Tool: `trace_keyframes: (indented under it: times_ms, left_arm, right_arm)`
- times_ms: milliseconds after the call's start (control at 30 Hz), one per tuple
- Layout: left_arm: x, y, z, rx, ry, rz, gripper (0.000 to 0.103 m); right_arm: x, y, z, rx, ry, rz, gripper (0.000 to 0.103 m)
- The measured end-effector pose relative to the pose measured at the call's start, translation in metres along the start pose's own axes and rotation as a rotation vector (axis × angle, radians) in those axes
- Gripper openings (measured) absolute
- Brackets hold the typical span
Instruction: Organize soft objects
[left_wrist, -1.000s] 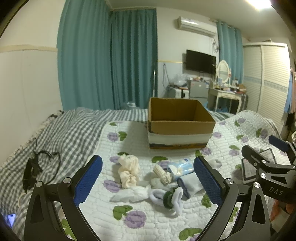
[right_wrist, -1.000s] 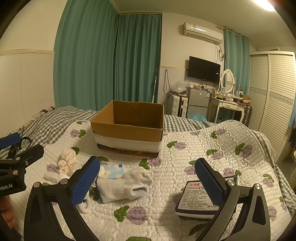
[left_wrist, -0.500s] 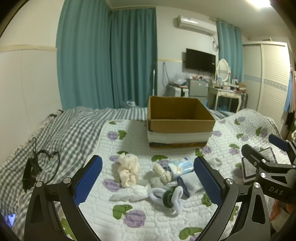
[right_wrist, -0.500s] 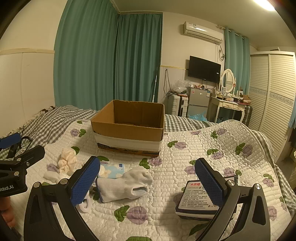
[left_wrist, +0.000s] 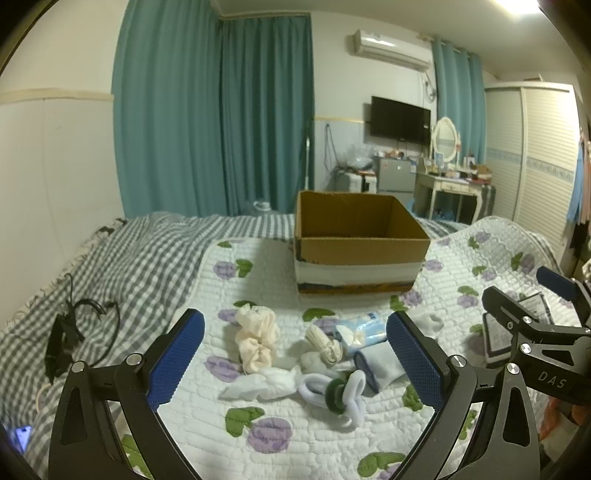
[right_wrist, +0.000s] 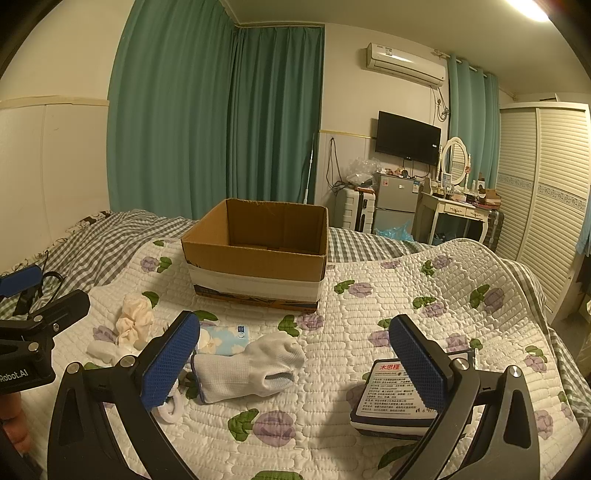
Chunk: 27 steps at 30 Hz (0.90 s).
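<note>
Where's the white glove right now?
In the right wrist view the white glove lies flat on the quilt, between the open right gripper's fingers, in front of the cardboard box.

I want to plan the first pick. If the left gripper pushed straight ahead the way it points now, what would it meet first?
Probably the pile of soft things on the quilt: the left gripper, open and empty, frames the white and green scrunchies nearest, with the cream sock bundle behind. The cardboard box lies beyond. Depth is uncertain.

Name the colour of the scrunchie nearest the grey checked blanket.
Cream scrunchie, clearest in the left wrist view.
</note>
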<state>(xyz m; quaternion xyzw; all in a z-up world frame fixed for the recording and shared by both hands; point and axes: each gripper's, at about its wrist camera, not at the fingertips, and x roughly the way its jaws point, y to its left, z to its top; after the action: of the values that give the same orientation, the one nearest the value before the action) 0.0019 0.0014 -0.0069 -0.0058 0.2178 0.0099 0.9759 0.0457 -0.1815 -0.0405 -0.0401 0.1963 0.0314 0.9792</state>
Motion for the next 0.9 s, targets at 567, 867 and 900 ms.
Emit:
trace_keyframes:
  times_ms: [567, 867, 900]
  left_arm:
    - [-0.018, 0.001, 0.010, -0.014, 0.018, -0.046, 0.101]
    - [-0.017, 0.018, 0.021, 0.063, 0.121, -0.038, 0.101]
    - [-0.011, 0.021, 0.016, 0.067, 0.144, -0.029, 0.101]
  right_arm:
    - [-0.010, 0.004, 0.010, -0.002, -0.015, 0.025, 0.103]
    - [-0.017, 0.022, 0.016, -0.071, 0.017, 0.081, 0.103]
    - [-0.011, 0.026, 0.013, -0.076, 0.040, 0.093, 0.103]
